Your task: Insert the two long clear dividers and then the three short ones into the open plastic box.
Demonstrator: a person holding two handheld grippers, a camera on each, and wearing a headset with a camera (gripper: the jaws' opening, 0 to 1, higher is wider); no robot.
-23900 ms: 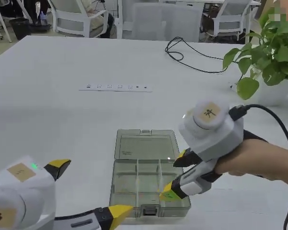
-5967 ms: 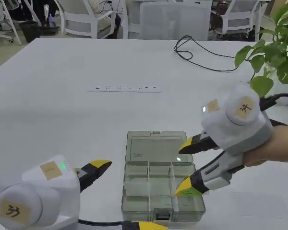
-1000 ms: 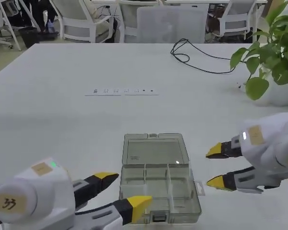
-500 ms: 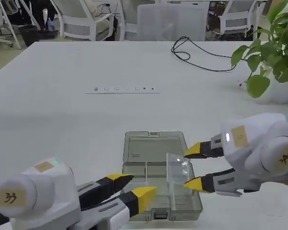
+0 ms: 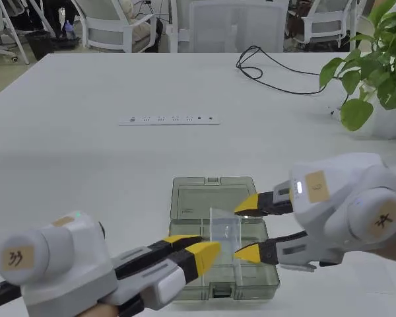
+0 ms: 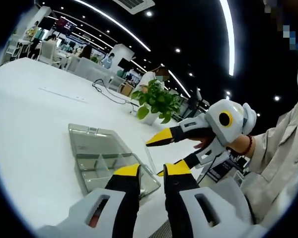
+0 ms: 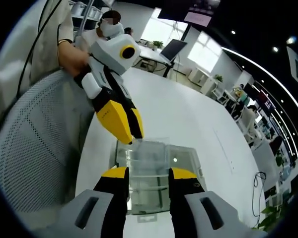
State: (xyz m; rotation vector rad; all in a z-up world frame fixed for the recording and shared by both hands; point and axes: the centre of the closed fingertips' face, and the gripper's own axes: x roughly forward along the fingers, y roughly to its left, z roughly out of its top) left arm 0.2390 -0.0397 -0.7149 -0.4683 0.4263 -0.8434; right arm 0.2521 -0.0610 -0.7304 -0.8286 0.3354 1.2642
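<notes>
The open clear plastic box lies on the white table near the front edge, with its lid flat behind it and dividers standing inside. A short clear divider hangs upright just above the box. My right gripper comes in from the right, and the divider spans the gap between its two yellow tips. My left gripper reaches in from the lower left, its tips pinched on the divider's near corner. In the right gripper view, the divider stands between my own jaws and the left gripper grips its top corner over the box.
A white power strip lies mid-table. A black cable coils at the back right, and a green potted plant stands at the right edge. Office chairs line the far side.
My right gripper took the divider up from the table right of the box and carried it left over the box. My left gripper moved in and closed on its corner.
</notes>
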